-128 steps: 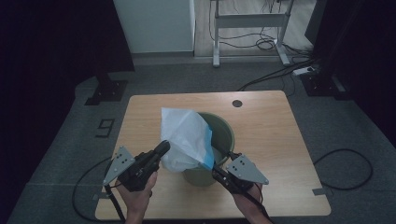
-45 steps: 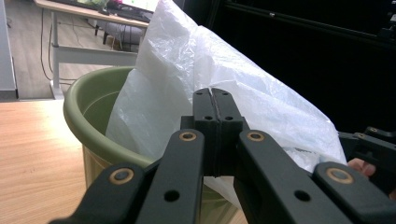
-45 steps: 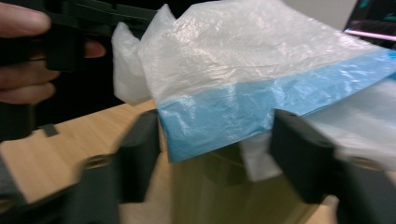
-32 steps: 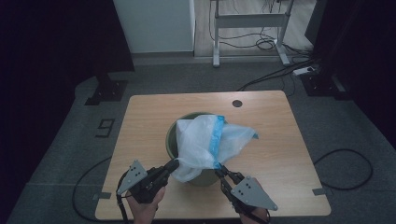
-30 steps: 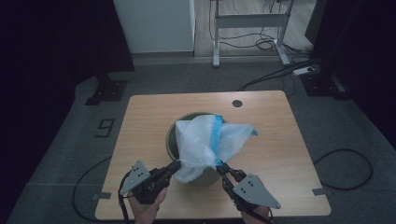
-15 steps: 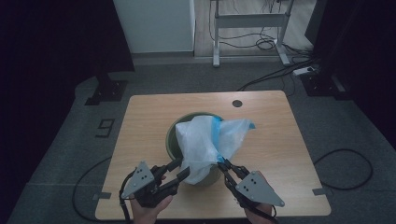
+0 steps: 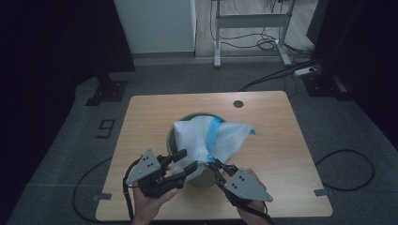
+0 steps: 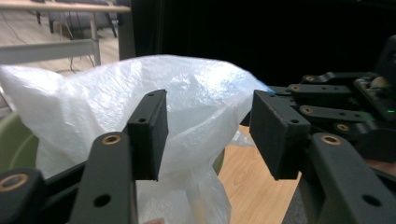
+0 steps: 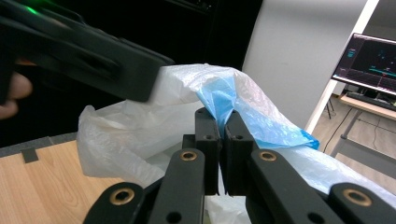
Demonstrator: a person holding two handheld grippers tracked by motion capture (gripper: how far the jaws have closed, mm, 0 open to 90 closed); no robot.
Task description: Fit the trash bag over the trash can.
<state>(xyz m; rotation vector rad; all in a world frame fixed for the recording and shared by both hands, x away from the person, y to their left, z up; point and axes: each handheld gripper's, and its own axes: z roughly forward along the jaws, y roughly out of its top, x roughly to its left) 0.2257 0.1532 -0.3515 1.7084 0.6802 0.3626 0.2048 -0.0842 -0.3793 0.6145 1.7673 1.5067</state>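
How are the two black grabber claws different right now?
The left gripper has its jaws apart, just opened, with the white plastic bag loose between them; the right gripper is pinched shut on the bag's edge. In the high view, the left gripper sits at the bag's left side and the right gripper at its right. Both are black and meet at the bag over the green bin.

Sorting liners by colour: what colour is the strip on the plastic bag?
Light blue, on a translucent white plastic bag; the strip shows best in the right gripper view.
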